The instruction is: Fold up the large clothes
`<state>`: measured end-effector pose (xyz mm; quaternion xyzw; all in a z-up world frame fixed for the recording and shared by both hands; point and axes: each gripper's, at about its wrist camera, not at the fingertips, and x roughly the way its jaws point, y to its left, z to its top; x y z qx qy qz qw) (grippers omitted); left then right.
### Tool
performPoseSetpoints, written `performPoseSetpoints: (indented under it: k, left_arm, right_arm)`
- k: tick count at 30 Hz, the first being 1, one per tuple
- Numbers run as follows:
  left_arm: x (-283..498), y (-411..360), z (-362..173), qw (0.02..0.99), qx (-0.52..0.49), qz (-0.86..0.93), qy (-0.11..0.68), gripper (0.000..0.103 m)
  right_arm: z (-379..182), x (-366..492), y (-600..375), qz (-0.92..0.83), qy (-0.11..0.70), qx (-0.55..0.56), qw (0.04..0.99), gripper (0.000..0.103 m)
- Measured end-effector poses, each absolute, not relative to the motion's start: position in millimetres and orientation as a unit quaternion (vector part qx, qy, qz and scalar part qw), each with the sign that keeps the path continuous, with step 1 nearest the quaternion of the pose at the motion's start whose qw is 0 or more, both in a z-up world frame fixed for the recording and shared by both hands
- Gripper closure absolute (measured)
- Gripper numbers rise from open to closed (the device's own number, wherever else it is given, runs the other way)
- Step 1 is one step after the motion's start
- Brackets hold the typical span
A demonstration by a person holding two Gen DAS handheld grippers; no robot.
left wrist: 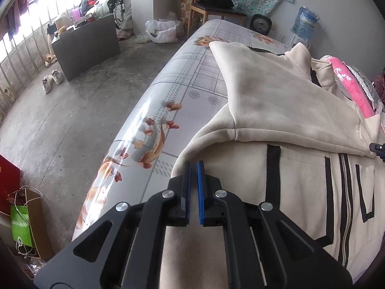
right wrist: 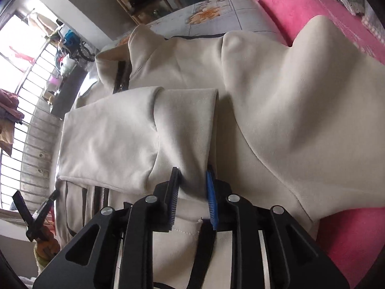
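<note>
Lying on the flower-print counter point(left wrist: 168, 110), beside the pink cushion point(left wrist: 349, 89), the cream jacket point(left wrist: 276, 101) is soft, thick and limp; grip doubled edges or hems. Its long axis runs along the counter, collar at the far end. Left gripper point(left wrist: 193, 166): clenched at the jacket's near edge. Right gripper point(right wrist: 192, 175): released, straddling the folded sleeve point(right wrist: 144, 130).

Daylight poured through the barred window point(left wrist: 36, 24), blown out white; glare streaked the glossy bench point(left wrist: 134, 120) edge. Fisheye bending curved everything, corners vignetted black, mostly sharp.
</note>
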<state>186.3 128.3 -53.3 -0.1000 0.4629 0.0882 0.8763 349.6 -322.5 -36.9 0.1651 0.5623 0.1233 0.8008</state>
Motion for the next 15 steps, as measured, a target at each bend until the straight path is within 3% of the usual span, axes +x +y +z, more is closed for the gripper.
performPoseSetpoints:
  k: [1,2,9,11,13,15]
  left_arm:
    - [185,129,-52,0.876,-0.103,0.086,0.464,0.097]
    - [183,130,-51,0.875,-0.109,0.081,0.464,0.097]
    - [163,142,-12,0.880,-0.165,0.008,0.445,0.097]
    - [168,145,5,0.885,-0.168,-0.003,0.435,0.093]
    - [183,146,22,0.891,-0.176,-0.015,0.418,0.081]
    - [205,147,29,0.890,-0.186,-0.027,0.415,0.078]
  right_arm:
    - [-34,352,-324,0.125,0.556,0.174,0.803,0.061]
    - [-32,356,-327,0.126,0.553,0.183,0.803,0.060]
    - [-45,382,-317,0.100,0.563,0.178,0.801,0.061]
    - [-47,384,-310,0.091,0.559,0.154,0.810,0.066]
    - [-46,385,-307,0.086,0.557,0.145,0.813,0.086]
    - [-32,377,-303,0.090,0.534,0.141,0.829,0.090]
